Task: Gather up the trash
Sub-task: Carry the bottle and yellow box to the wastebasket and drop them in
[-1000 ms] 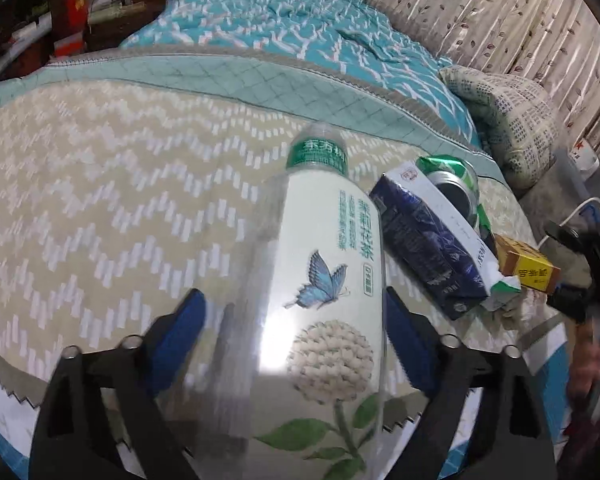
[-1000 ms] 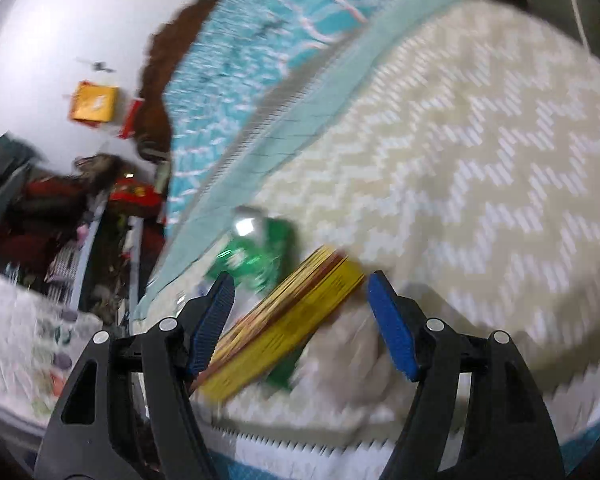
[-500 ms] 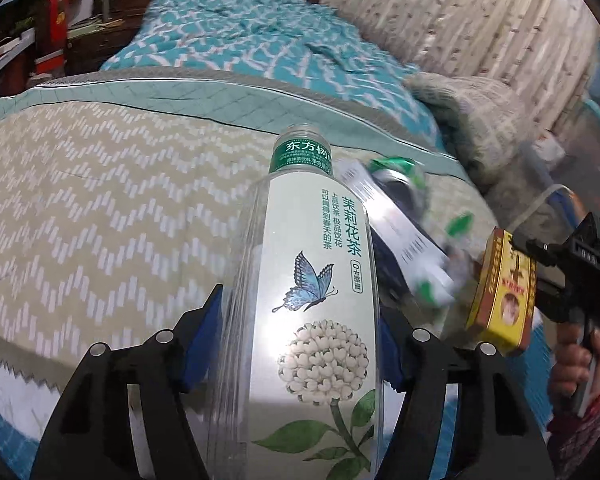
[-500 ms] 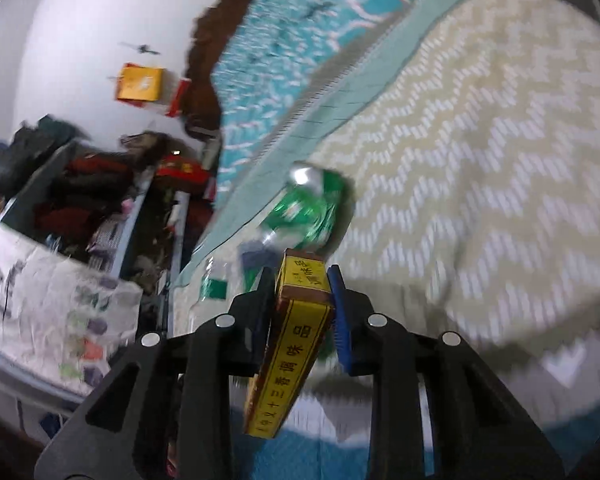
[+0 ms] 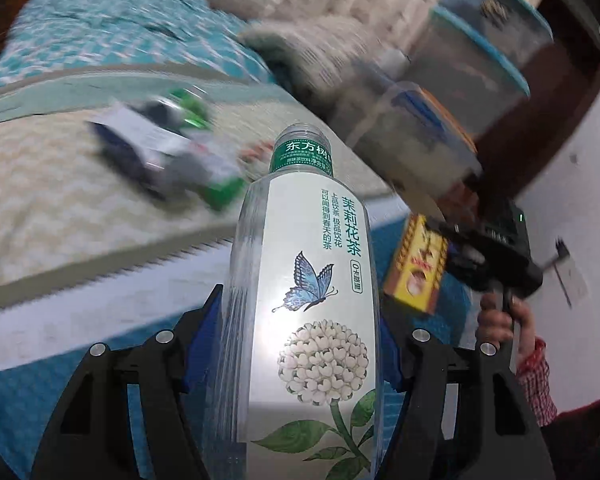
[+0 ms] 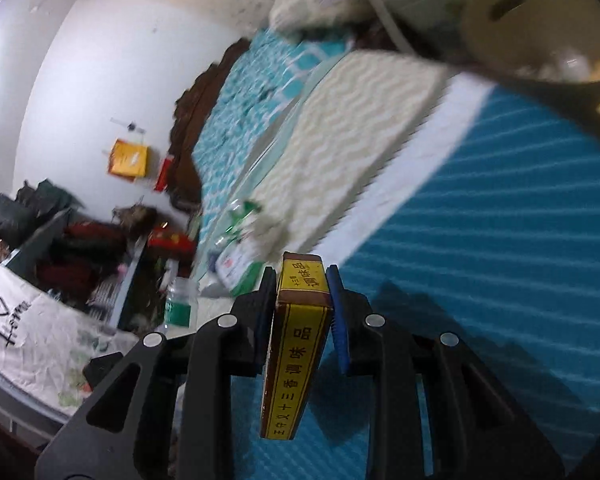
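My left gripper [image 5: 300, 344] is shut on a clear tea bottle [image 5: 304, 320] with a white flower-and-butterfly label, held off the bed, neck pointing away. My right gripper [image 6: 300, 292] is shut on a yellow and brown seasoning box [image 6: 296, 352], held in the air beside the bed. The box [image 5: 416, 264] and the right gripper also show at the right of the left wrist view. A dark blue and white carton [image 5: 148, 152] and a green can [image 5: 184, 108] lie blurred on the bed. The bottle's neck [image 6: 178, 308] shows in the right wrist view.
The bed has a beige zigzag blanket [image 5: 40, 200] over a blue sheet [image 6: 500, 280]. A beige bin [image 6: 540, 40] is at the upper right in the right wrist view. Stacked clear storage boxes [image 5: 460, 72] stand beyond the bed corner. Cluttered shelves [image 6: 80, 264] stand at left.
Both grippers closed on their items and lifted them off the bed. Both have swung to the right, away from the carton and can, towards the bed's edge.
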{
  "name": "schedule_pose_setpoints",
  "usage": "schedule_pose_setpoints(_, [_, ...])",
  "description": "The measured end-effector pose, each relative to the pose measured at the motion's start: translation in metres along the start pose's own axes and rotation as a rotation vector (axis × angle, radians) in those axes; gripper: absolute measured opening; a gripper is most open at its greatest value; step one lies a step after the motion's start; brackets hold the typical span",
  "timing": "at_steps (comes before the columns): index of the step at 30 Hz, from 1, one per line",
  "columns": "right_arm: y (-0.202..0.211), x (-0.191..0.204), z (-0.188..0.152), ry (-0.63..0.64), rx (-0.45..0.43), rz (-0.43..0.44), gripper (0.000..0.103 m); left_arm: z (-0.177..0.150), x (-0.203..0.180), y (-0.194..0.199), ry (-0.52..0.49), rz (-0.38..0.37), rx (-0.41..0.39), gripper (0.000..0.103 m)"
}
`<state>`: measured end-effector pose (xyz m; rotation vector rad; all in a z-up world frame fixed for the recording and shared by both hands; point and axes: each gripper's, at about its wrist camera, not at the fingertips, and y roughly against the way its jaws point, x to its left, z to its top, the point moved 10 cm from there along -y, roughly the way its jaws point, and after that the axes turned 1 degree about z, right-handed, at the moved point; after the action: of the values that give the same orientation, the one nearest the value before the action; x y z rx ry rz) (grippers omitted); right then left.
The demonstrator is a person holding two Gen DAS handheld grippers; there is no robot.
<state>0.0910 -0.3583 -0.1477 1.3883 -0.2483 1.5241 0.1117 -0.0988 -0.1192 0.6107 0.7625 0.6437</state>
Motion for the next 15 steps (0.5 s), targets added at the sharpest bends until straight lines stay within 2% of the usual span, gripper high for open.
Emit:
schedule_pose_setpoints(4, [0.018, -0.017, 0.002, 0.019, -0.031, -0.065, 0.031, -0.014, -0.038, -0.048, -0.076, 0.0, 0.115, 0.062])
schedule_pose_setpoints(8, [0.017, -0.025, -0.006, -0.01, -0.001, -0.037, 0.035, -0.026, -0.062, -0.09, -0.114, -0.007, 0.211, 0.062])
schedule_pose_setpoints(9, [0.015, -0.027, -0.011, -0.015, 0.006, -0.033, 0.052, -0.027, -0.067, -0.097, -0.13, 0.006, 0.22, 0.062])
schedule_pose_setpoints(10, [0.012, -0.026, -0.013, -0.019, 0.013, -0.028, 0.076, -0.026, -0.073, -0.104, -0.159, 0.031, 0.219, 0.062])
schedule_pose_setpoints(12, [0.005, -0.02, -0.02, 0.003, 0.001, -0.024, 0.08, -0.025, -0.08, -0.11, -0.179, 0.046, 0.225, 0.062])
schedule_pose_setpoints(15, [-0.014, -0.001, -0.038, 0.056, 0.052, -0.011, 0.08, -0.025, -0.086, -0.117, -0.184, 0.047, 0.23, 0.062])
